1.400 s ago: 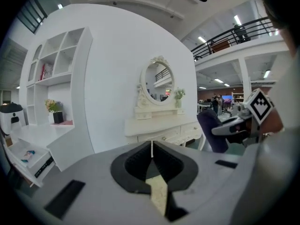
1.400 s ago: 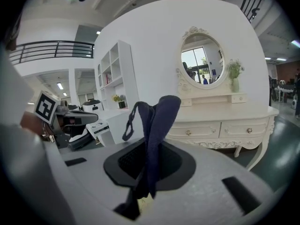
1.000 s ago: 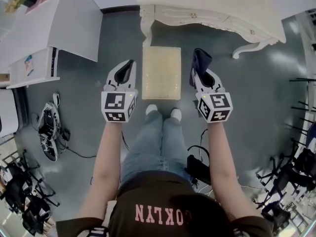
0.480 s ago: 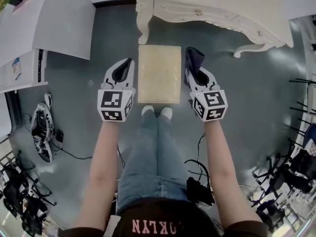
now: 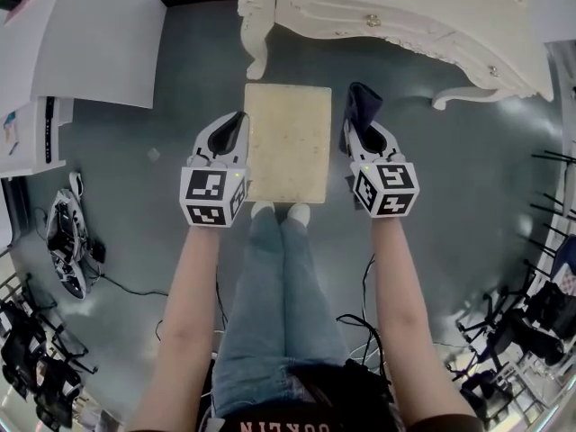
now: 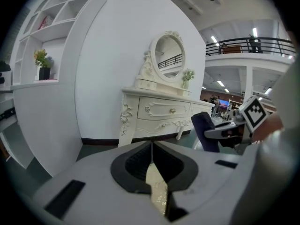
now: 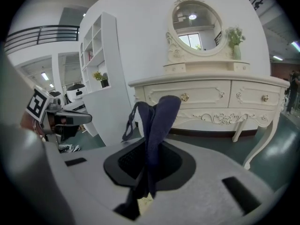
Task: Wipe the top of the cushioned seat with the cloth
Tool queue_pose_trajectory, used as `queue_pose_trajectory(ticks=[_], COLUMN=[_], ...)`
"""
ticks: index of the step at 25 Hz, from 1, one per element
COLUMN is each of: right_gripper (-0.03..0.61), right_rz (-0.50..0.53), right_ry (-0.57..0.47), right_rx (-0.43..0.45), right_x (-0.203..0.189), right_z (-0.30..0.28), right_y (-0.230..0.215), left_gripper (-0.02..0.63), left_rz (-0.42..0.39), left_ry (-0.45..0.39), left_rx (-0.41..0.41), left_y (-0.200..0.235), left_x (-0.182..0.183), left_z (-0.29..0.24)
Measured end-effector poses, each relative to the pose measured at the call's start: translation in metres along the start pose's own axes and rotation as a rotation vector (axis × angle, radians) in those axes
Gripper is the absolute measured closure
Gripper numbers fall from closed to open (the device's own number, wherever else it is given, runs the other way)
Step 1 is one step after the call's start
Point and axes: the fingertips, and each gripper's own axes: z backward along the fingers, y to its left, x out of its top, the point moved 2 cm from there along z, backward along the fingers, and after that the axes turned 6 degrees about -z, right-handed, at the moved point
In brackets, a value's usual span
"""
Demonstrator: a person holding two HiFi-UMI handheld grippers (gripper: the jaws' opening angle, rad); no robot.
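Right tongs (image 5: 363, 131) gripped the cloth (image 5: 362, 104), left tongs (image 5: 236, 124) were closed empty beside the cushioned seat (image 5: 288, 147); the narrow pinch could have let the cloth slip mid-wipe.

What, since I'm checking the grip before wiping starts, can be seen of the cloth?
The cloth is dark navy, soft fabric, bunched into upright folds. The right tool is shut on its lower part; the rest stands above the jaws, a thin loop hanging off one side. It is held beside the cushioned seat, not on its top.
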Motion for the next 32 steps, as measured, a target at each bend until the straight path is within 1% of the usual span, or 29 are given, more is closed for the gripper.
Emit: queue_pose_trajectory(ticks=[5,8,15,20,24,28,32], right_gripper=[0.546,0.546,0.545,0.545,0.546,0.545,0.546], right_rz=[-0.049,-0.069,-0.108,-0.130,-0.142,-0.129,-0.128], right_ry=[0.005,0.030,0.124,0.201,0.265,0.311,0.361], right_rx=[-0.016,-0.012,-0.011,-0.031,-0.038,-0.036,-0.054], right_x=[-0.013,-0.023,-0.053,-0.073,-0.086,-0.093,-0.101], right_z=[-0.035,-0.056,-0.113,-0.149,-0.167,-0.185,-0.199], right_y=[-0.026,-0.034,-0.057,-0.074,-0.085,-0.091,-0.099], left_gripper=[0.603,0.603,0.603,0.603,0.603,0.603,0.603], left_rz=[0.015,0.023,0.006,0.017,0.016,0.004,0.020], left_ry=[0.013,0.021,0.048,0.084,0.108,0.124,0.125], left_rx=[0.019,0.029,-0.003,-0.025,-0.035,-0.031,-0.024], left_y=[0.016,0.025,0.025,0.026,0.025,0.030,0.034], left_x=[-0.022,-0.031,-0.053,-0.073,-0.086,-0.092,-0.098], left_z=[-0.027,-0.040,-0.066,-0.080,-0.085,-0.088,-0.089])
